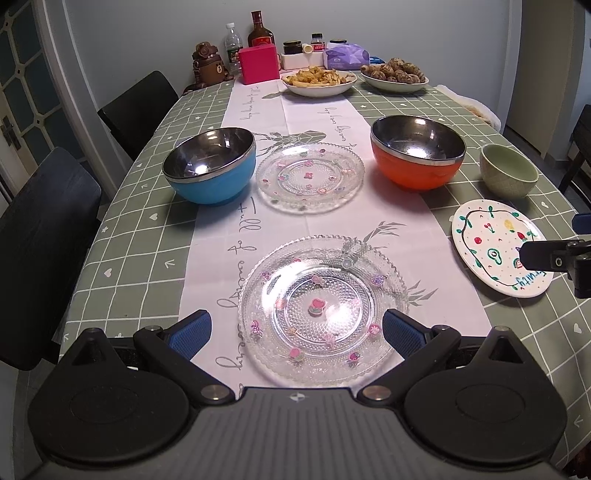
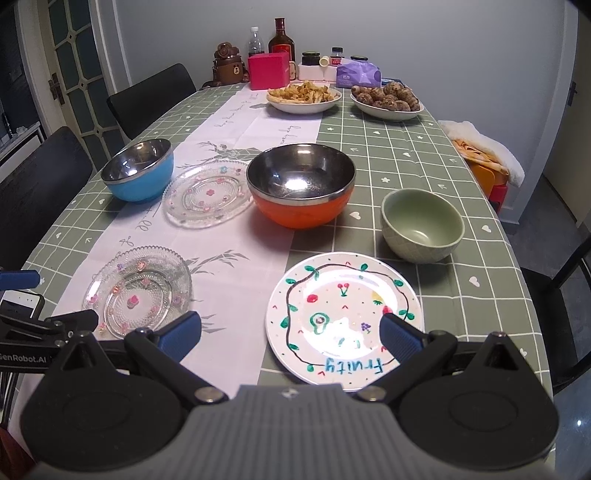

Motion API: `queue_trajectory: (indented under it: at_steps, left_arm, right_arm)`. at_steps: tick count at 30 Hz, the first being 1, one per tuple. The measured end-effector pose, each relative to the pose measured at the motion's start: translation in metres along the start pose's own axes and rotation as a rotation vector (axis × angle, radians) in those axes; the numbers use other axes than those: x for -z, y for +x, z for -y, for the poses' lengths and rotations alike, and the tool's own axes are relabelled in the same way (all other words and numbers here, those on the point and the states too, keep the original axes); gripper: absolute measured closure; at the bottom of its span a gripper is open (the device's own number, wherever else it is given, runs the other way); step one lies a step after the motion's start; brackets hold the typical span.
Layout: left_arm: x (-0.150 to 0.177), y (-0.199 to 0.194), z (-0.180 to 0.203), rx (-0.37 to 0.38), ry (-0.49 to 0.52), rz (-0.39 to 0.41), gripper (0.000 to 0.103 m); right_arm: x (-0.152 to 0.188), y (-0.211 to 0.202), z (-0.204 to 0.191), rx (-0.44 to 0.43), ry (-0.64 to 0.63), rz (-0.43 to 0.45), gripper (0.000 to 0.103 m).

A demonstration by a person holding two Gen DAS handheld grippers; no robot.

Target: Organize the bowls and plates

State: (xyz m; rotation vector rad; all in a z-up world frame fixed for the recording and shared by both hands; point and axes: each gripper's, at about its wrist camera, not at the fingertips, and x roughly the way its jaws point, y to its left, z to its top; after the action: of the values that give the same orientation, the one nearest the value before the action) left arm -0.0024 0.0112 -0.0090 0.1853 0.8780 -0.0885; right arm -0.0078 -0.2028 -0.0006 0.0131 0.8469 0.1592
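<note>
Table (image 1: 129,206): glass plate (image 1: 321,310) between hand-held gripper (image 1: 297,332) fingers.

We count two clear glass plates (image 1: 321,310) (image 1: 309,178), one painted white plate (image 2: 343,321), two steel-lined bowls, one blue (image 1: 210,166) and one orange (image 1: 417,151), one green ceramic bowl (image 2: 422,225), two serving dishes of food (image 1: 317,81) (image 1: 394,74) at twelve o'clock, and two bottles (image 1: 232,48) (image 1: 260,31).
</note>
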Motion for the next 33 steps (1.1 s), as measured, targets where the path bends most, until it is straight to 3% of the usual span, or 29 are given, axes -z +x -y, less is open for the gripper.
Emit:
queue_trajectory:
  at_steps: [33]
  left_arm:
    - [0.0003,-0.0009,0.0005,-0.002,0.0,0.0,0.0]
  right_arm:
    - [0.001,0.0037,0.0003,-0.009,-0.012,-0.018,0.002]
